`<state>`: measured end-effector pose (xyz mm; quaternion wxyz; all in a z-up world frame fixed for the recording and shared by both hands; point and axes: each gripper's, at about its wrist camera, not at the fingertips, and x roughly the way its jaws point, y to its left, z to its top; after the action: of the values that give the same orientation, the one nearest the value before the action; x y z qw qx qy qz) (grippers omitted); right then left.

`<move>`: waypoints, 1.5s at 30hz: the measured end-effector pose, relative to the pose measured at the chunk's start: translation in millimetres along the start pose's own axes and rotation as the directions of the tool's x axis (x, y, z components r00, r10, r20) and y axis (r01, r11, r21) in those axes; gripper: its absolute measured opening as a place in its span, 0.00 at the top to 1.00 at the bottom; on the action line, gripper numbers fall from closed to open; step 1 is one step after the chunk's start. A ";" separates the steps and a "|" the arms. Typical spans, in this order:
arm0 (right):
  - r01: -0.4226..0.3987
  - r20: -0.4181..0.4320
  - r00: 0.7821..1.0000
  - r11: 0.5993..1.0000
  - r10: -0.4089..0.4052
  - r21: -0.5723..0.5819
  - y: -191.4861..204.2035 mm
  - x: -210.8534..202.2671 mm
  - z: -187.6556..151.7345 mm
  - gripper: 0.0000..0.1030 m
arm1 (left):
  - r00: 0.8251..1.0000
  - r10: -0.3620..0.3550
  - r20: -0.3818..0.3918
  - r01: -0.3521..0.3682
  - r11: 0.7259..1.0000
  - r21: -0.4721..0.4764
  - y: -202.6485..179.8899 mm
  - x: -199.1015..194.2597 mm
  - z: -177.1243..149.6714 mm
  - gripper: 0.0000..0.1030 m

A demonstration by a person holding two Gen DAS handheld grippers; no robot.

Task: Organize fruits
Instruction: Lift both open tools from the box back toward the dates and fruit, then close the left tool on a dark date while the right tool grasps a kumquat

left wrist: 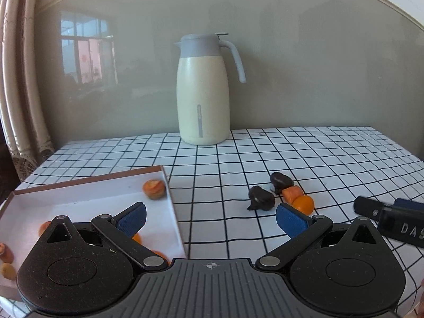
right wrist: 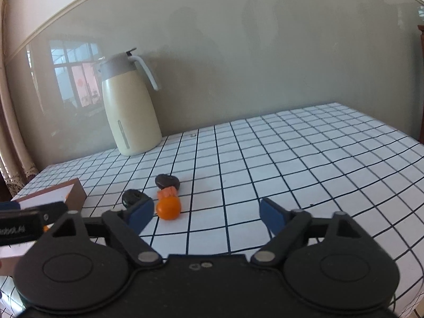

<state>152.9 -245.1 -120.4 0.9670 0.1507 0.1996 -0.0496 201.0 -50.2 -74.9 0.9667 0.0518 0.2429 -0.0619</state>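
A shallow white box with brown rim [left wrist: 169, 201] lies at the left and holds several orange fruits, one at its far right corner [left wrist: 154, 189]. On the checked cloth lie two dark fruits [left wrist: 261, 198] [left wrist: 281, 181], an orange piece [left wrist: 291, 194] and a round orange fruit [left wrist: 304, 204]. My left gripper [left wrist: 210, 218] is open and empty, its left finger over the box. My right gripper [right wrist: 206, 216] is open and empty, just in front of the round orange fruit [right wrist: 168, 207], the orange piece [right wrist: 167, 193] and the dark fruits [right wrist: 133, 197] [right wrist: 167, 181]. The box corner [right wrist: 75, 194] shows at the left.
A cream thermos jug with grey lid [left wrist: 203, 90] stands at the back by the wall, also in the right wrist view [right wrist: 129, 106]. The right gripper's body [left wrist: 392, 218] shows at the right edge. The checked cloth [right wrist: 304, 159] extends to the right.
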 end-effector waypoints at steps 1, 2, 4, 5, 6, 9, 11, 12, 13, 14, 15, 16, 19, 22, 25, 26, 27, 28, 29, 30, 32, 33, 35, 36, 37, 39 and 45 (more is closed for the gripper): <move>-0.004 -0.004 1.000 1.000 0.004 -0.004 0.9 2.6 -0.4 0.23 | 1.000 -0.003 -0.002 0.003 1.000 0.002 -1.8 2.6 -0.1 0.00; -0.010 -0.009 1.000 1.000 0.010 -0.007 1.9 5.4 -0.3 0.23 | 1.000 -0.004 -0.001 0.004 1.000 0.005 -4.1 5.2 -0.1 0.00; -0.021 -0.019 1.000 1.000 0.021 -0.010 4.5 11.0 -0.4 0.24 | 1.000 -0.009 -0.006 0.009 1.000 0.019 -8.6 12.6 0.7 0.00; -0.024 -0.024 0.999 1.000 0.023 -0.014 5.9 14.1 -0.3 0.26 | 1.000 -0.013 -0.008 0.013 1.000 0.026 -10.8 16.4 1.2 0.00; -0.027 -0.030 0.999 0.999 0.027 -0.018 7.5 17.5 0.1 0.31 | 1.000 -0.013 -0.009 0.013 0.999 0.033 -12.8 19.7 1.4 0.00; -0.024 -0.049 0.999 0.999 0.022 -0.039 12.7 29.3 2.4 0.37 | 1.000 -0.009 -0.014 0.010 0.999 0.053 -17.4 30.2 2.8 0.00; -0.027 -0.061 0.998 0.999 0.024 -0.043 13.9 37.1 4.3 0.40 | 1.000 -0.002 -0.017 0.003 0.998 0.063 -19.1 38.0 4.3 0.00; -0.031 -0.070 0.997 0.999 0.029 -0.039 13.5 41.0 5.2 0.42 | 1.000 -0.007 -0.020 0.008 0.998 0.065 -18.8 41.0 5.2 0.00; -0.041 -0.077 0.996 0.998 0.038 -0.037 13.0 44.7 6.0 0.43 | 1.000 -0.011 -0.023 0.012 0.998 0.067 -18.5 44.8 6.1 0.00; -0.045 -0.081 0.996 0.998 0.042 -0.038 13.2 47.2 6.6 0.44 | 1.000 -0.012 -0.025 0.014 0.997 0.072 -18.8 48.2 6.9 0.00; -0.049 -0.084 0.995 0.998 0.045 -0.040 13.5 49.6 6.8 0.45 | 0.999 -0.016 -0.029 0.018 0.997 0.081 -18.8 51.3 8.0 0.00; -0.055 -0.087 0.995 0.998 0.051 -0.037 13.6 52.2 6.8 0.45 | 0.999 -0.019 -0.030 0.022 0.996 0.087 -18.5 53.9 8.7 0.00; -0.080 -0.109 0.991 0.996 0.076 -0.036 18.3 61.1 5.8 0.47 | 0.999 -0.020 -0.039 0.024 0.993 0.113 -16.3 60.0 11.6 0.13; -0.093 -0.129 0.988 0.995 0.087 -0.047 27.1 70.2 3.8 0.50 | 0.999 -0.011 -0.048 0.017 0.993 0.119 -12.7 65.5 12.7 0.15; -0.098 -0.156 0.984 0.994 0.088 -0.056 33.0 78.9 3.2 0.57 | 0.998 -0.021 -0.065 0.029 0.992 0.125 -12.1 70.4 11.4 0.27; -0.096 -0.160 0.983 0.994 0.085 -0.060 34.2 80.9 3.2 0.57 | 0.997 -0.026 -0.071 0.034 0.991 0.128 -13.5 72.0 10.9 0.27; -0.092 -0.165 0.983 0.994 0.080 -0.062 34.1 83.1 3.1 0.59 | 0.997 -0.025 -0.070 0.034 0.990 0.135 -15.2 73.5 10.4 0.27; -0.088 -0.171 0.982 0.995 0.078 -0.056 32.7 85.2 2.8 0.59 | 0.997 -0.028 -0.070 0.038 0.989 0.141 -16.2 75.1 10.0 0.27; -0.087 -0.178 0.981 0.995 0.077 -0.048 31.2 87.2 2.7 0.59 | 0.997 -0.037 -0.075 0.047 0.989 0.141 -17.2 77.4 10.0 0.27; -0.086 -0.186 0.980 0.995 0.076 -0.044 30.1 89.0 2.6 0.62 | 0.996 -0.045 -0.079 0.055 0.989 0.140 -18.0 79.7 10.0 0.27; -0.088 -0.187 0.979 0.995 0.080 -0.036 28.8 91.0 2.9 0.63 | 0.996 -0.046 -0.081 0.058 0.988 0.143 -20.0 83.7 10.8 0.27; -0.088 -0.187 0.979 0.996 0.081 -0.032 28.2 91.9 3.4 0.63 | 0.995 -0.050 -0.086 0.062 0.988 0.140 -19.8 86.0 12.0 0.27; -0.091 -0.192 0.978 0.996 0.085 -0.025 27.5 94.8 4.4 0.63 | 0.993 -0.064 -0.097 0.076 0.988 0.133 -18.9 90.0 14.4 0.27; -0.092 -0.193 0.978 0.995 0.085 -0.026 27.9 95.8 4.6 0.64 | 0.993 -0.064 -0.096 0.077 0.988 0.136 -18.5 90.9 14.8 0.27; -0.093 -0.194 0.977 0.995 0.085 -0.031 28.7 96.9 4.9 0.65 | 0.993 -0.063 -0.095 0.077 0.987 0.141 -18.5 92.0 15.6 0.27; -0.103 -0.197 0.976 0.994 0.096 -0.027 29.0 98.3 4.9 0.73 | 0.993 -0.066 -0.094 0.080 0.986 0.145 -20.4 94.1 16.3 0.27; -0.074 -0.187 0.980 0.997 0.067 -0.033 22.3 96.6 5.8 0.77 | 0.990 -0.089 -0.109 0.103 0.986 0.131 -28.3 101.1 16.0 0.27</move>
<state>247.0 -229.2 -148.0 0.9481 0.1425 0.2843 0.0030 292.6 -89.8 -111.0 0.9430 0.1090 0.2898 -0.1221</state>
